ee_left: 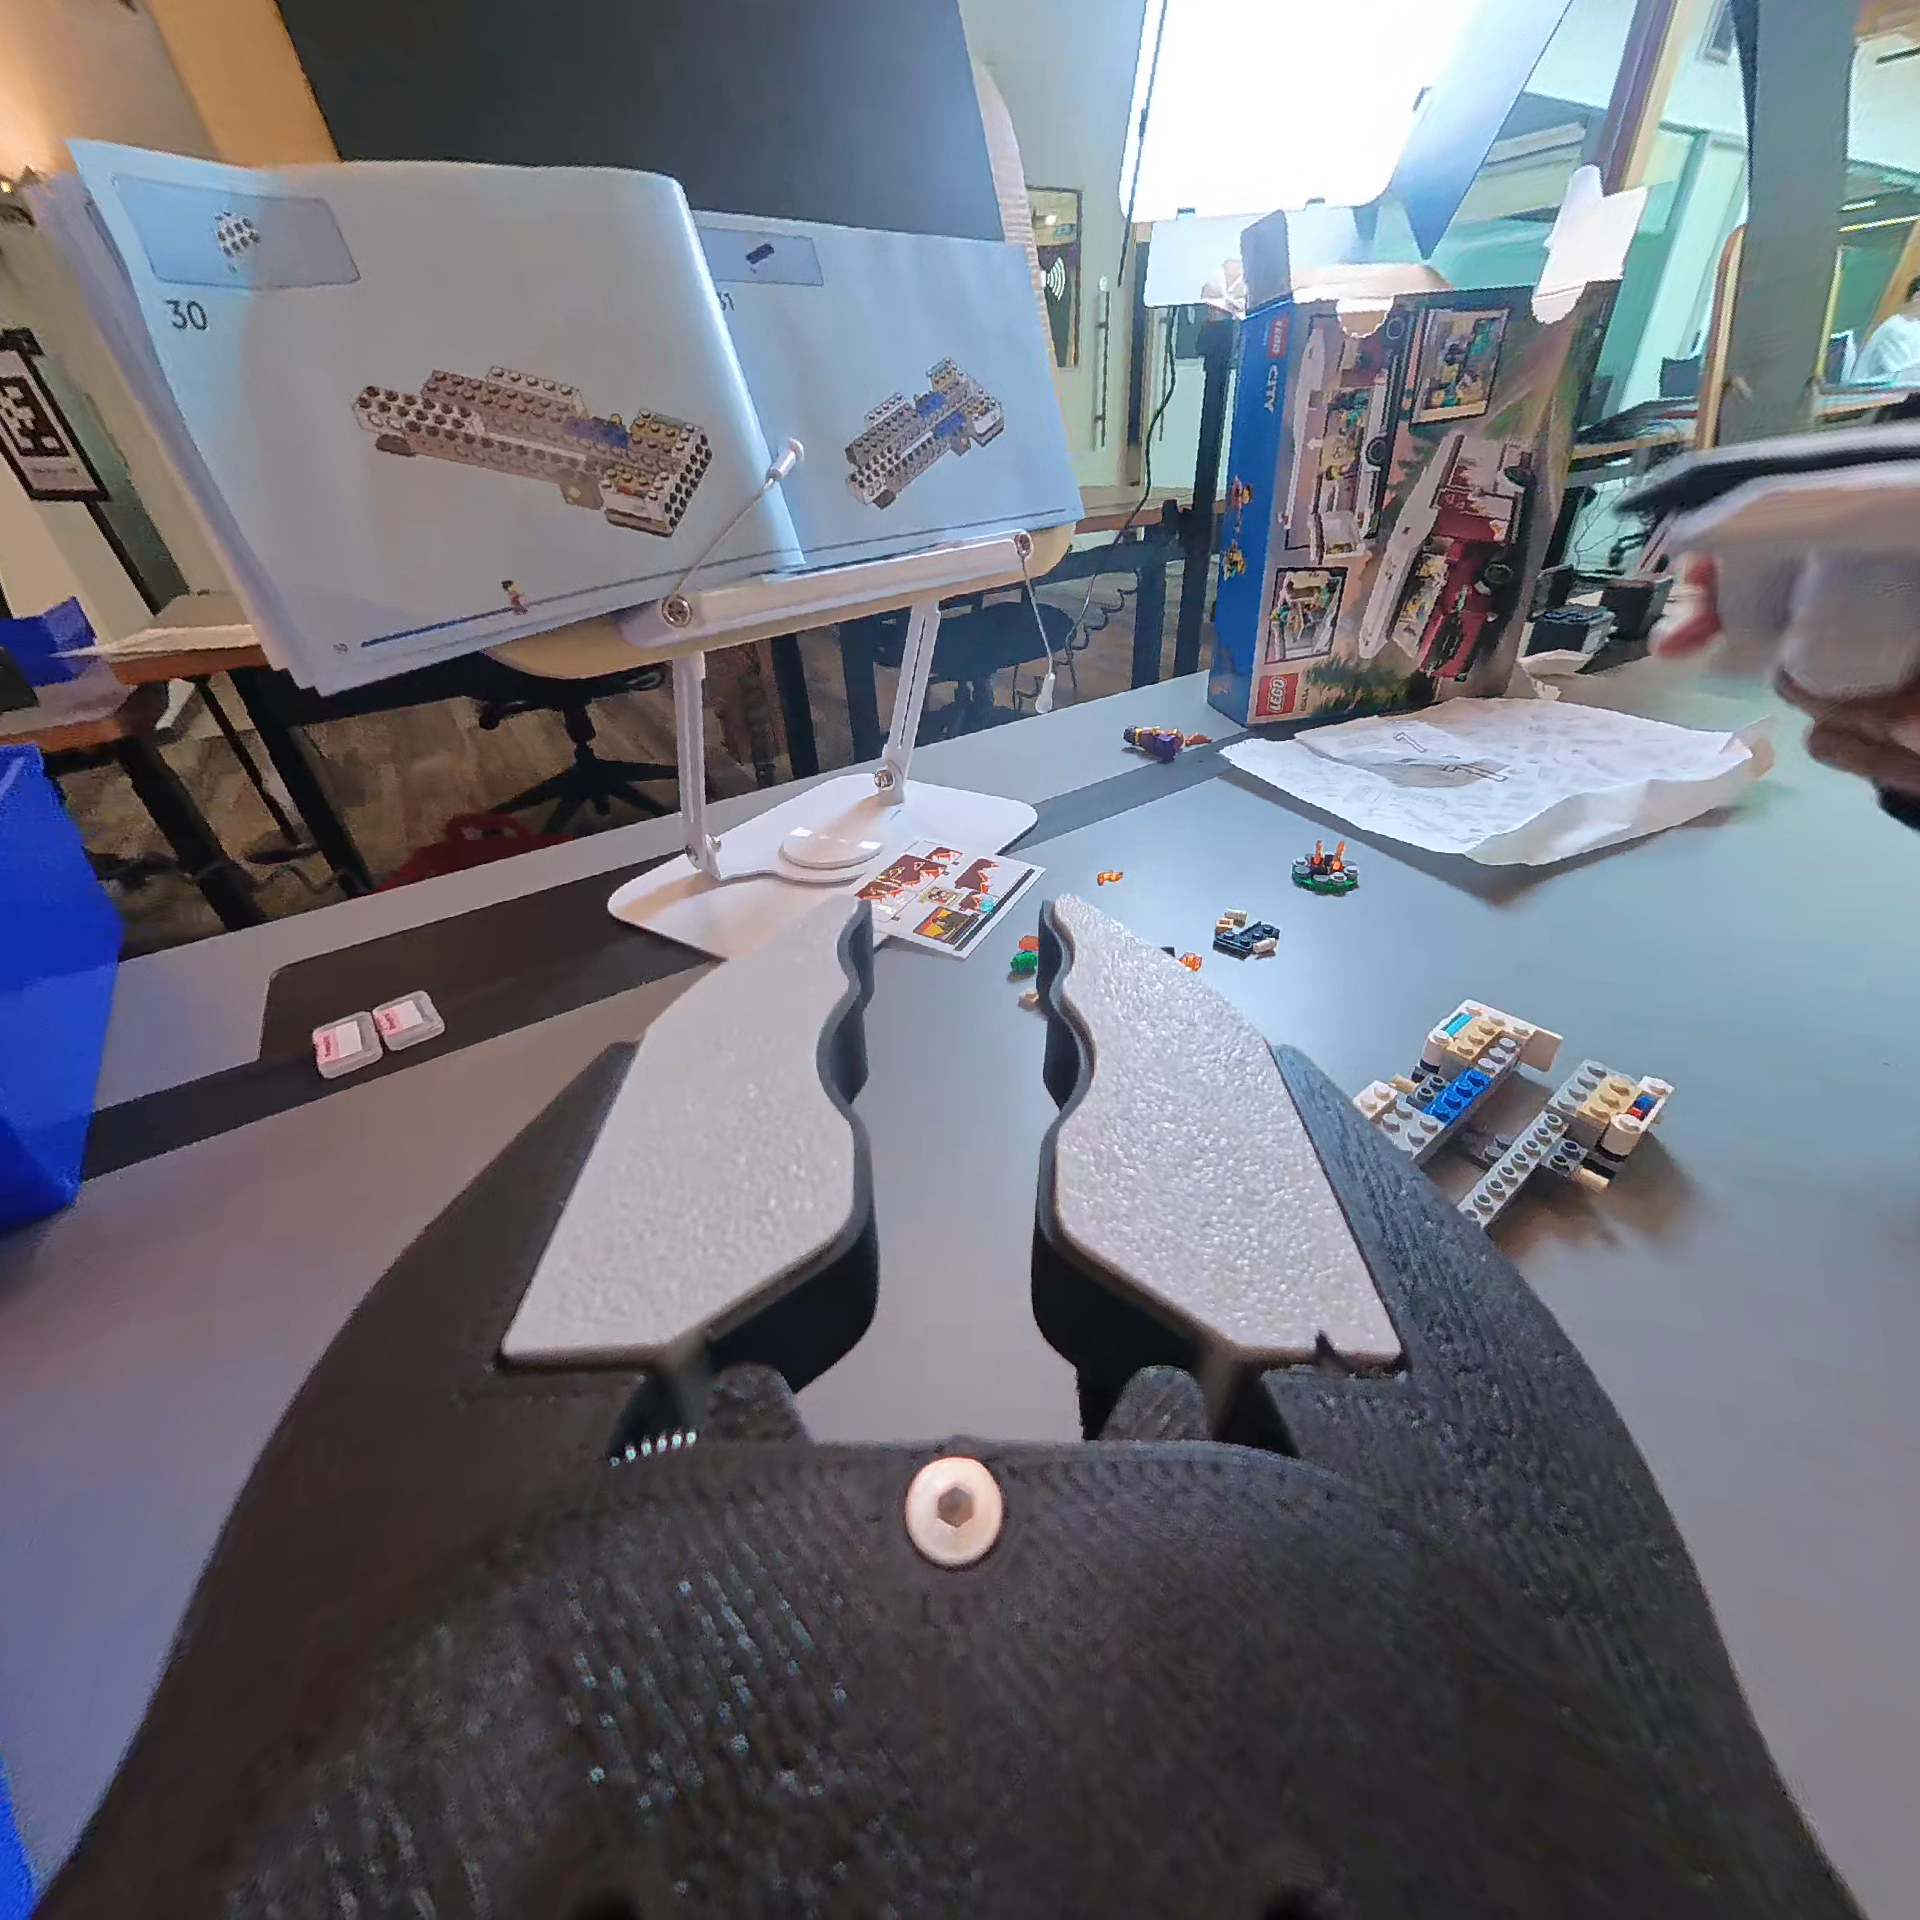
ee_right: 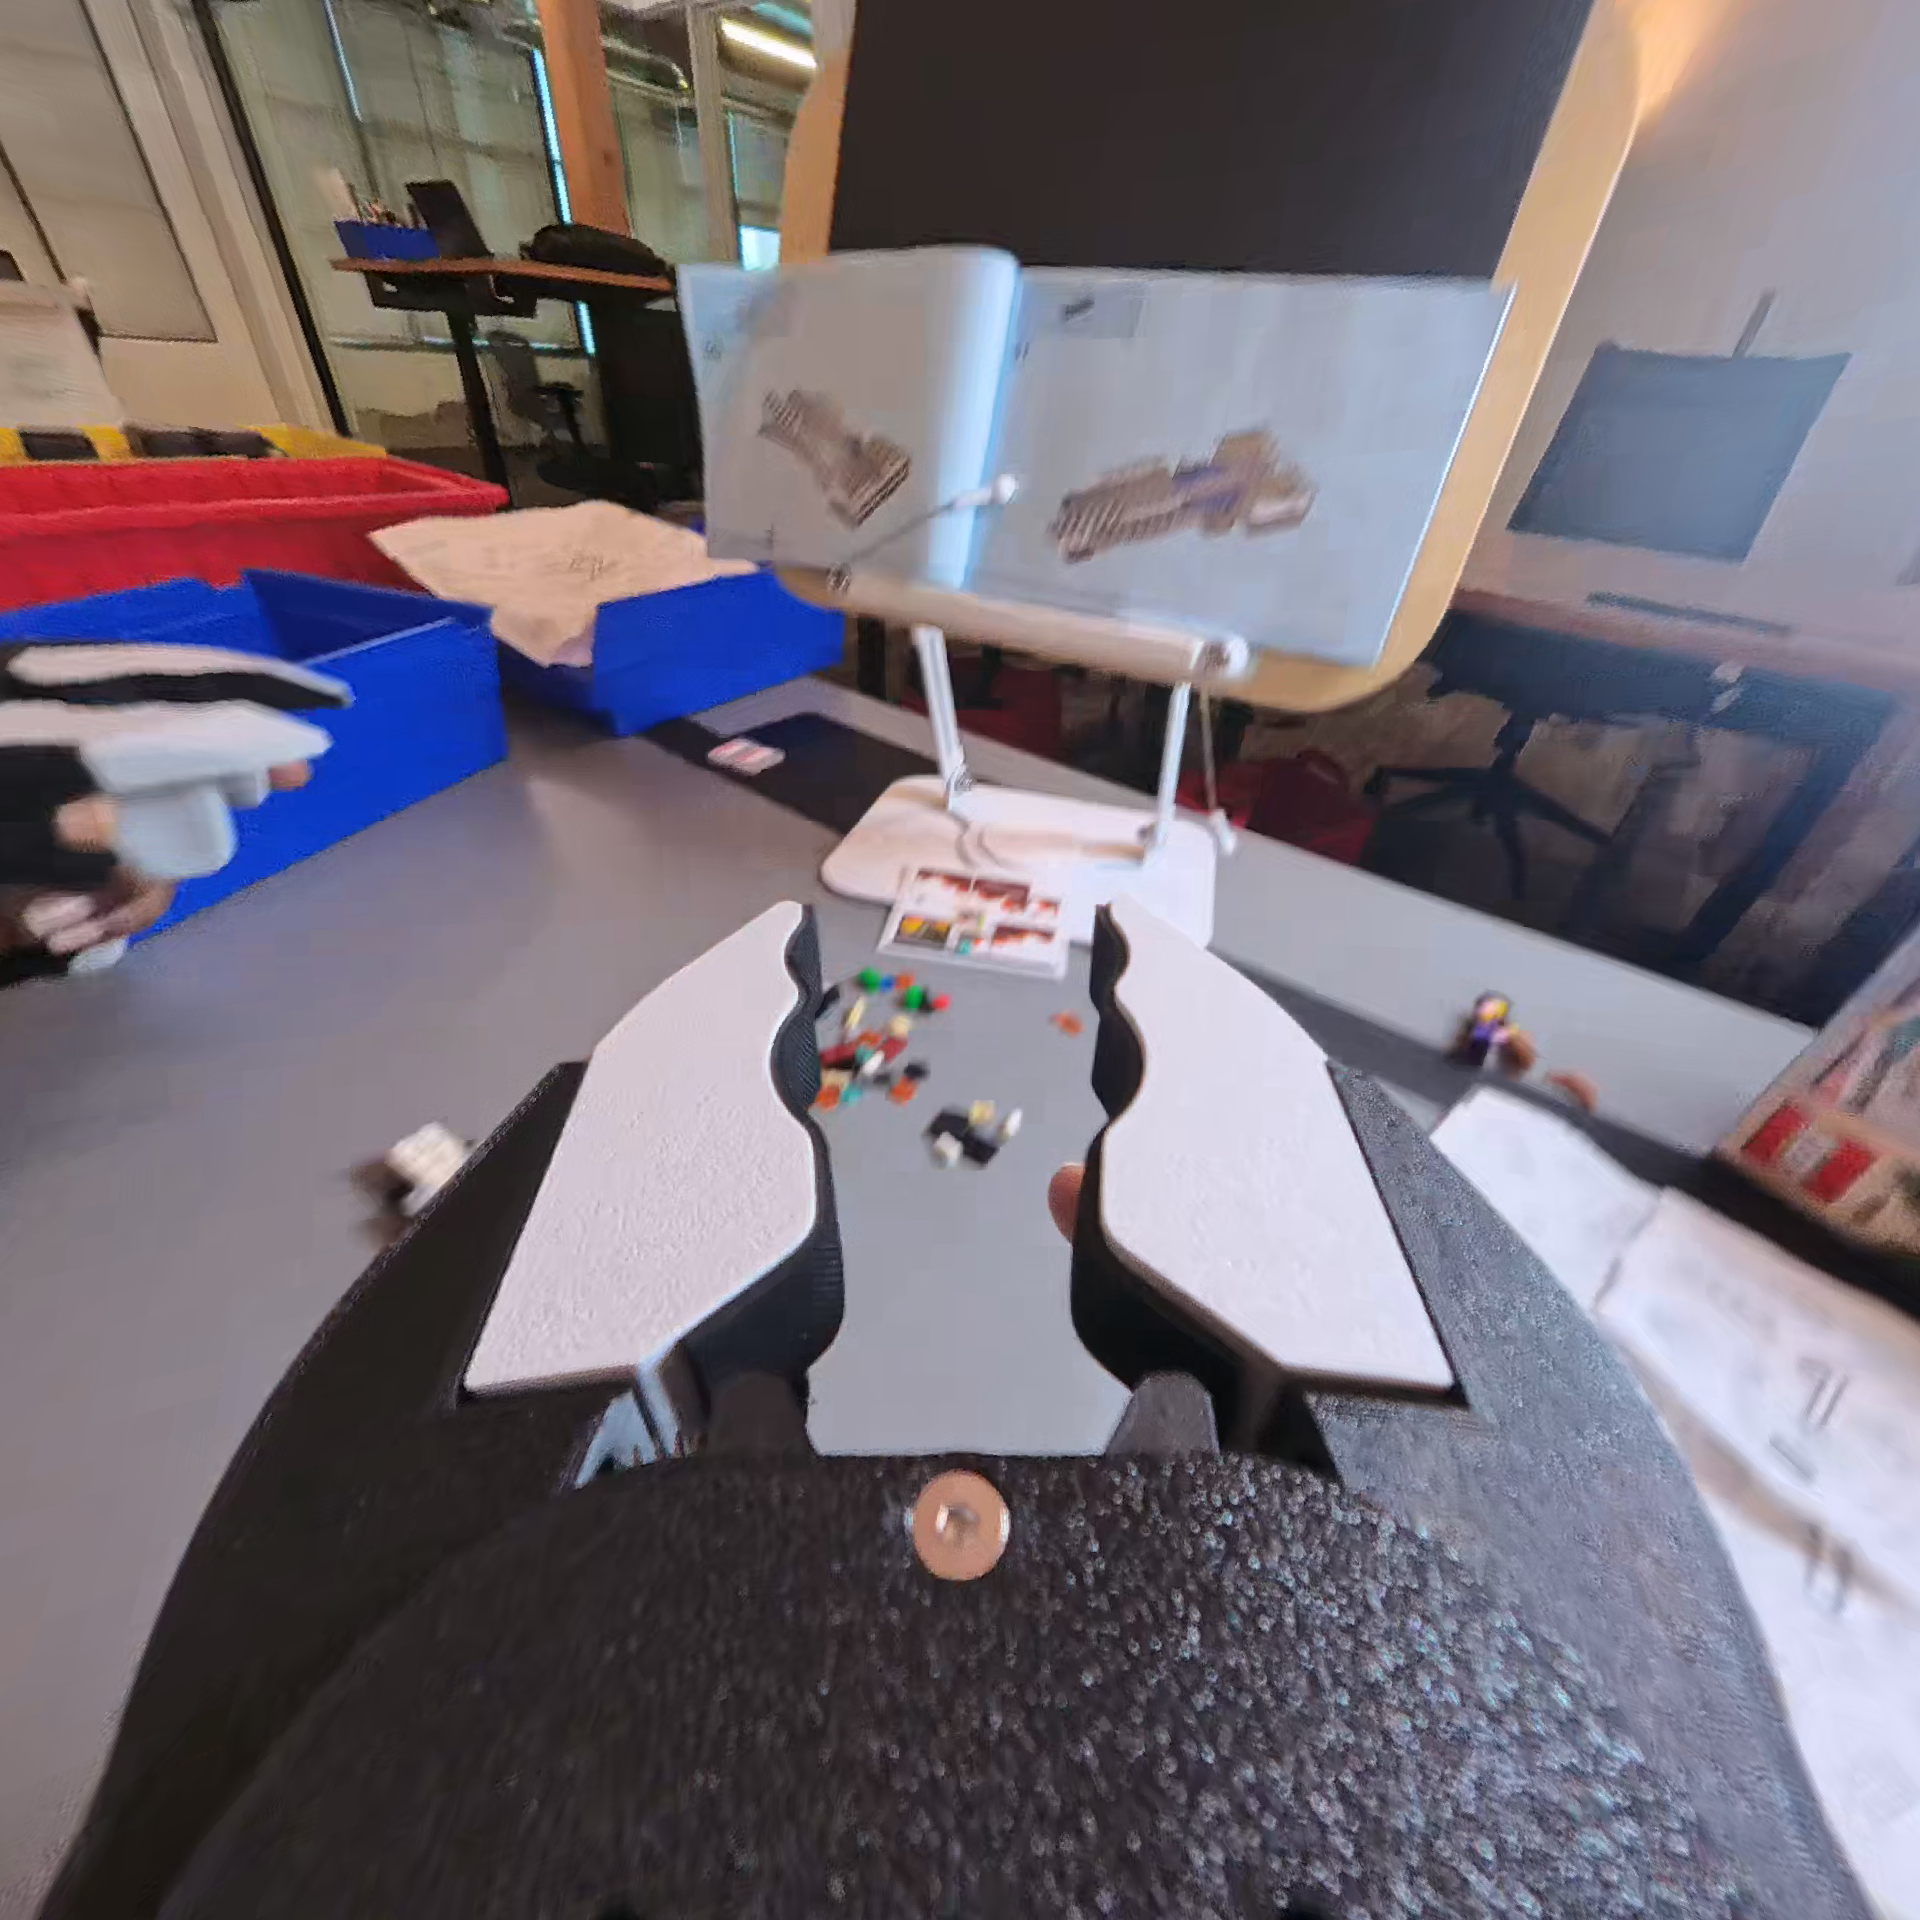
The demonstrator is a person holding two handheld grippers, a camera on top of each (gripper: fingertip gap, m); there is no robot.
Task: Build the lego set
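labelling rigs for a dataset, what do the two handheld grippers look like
Both match: the left gripper and right gripper each have a rough black printed body, a silver hex screw at its middle, and two fingers with pale grey pebbled tops and wavy black inner edges. No cables or sleeves show.

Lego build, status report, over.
Left gripper, right gripper open, empty. Half-built model on table, untouched. Loose pieces ahead; nothing blocking.

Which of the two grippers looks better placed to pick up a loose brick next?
Probably the right gripper: it is open, and the loose bricks lie between its fingers. The left gripper, also open, frames only bare table.
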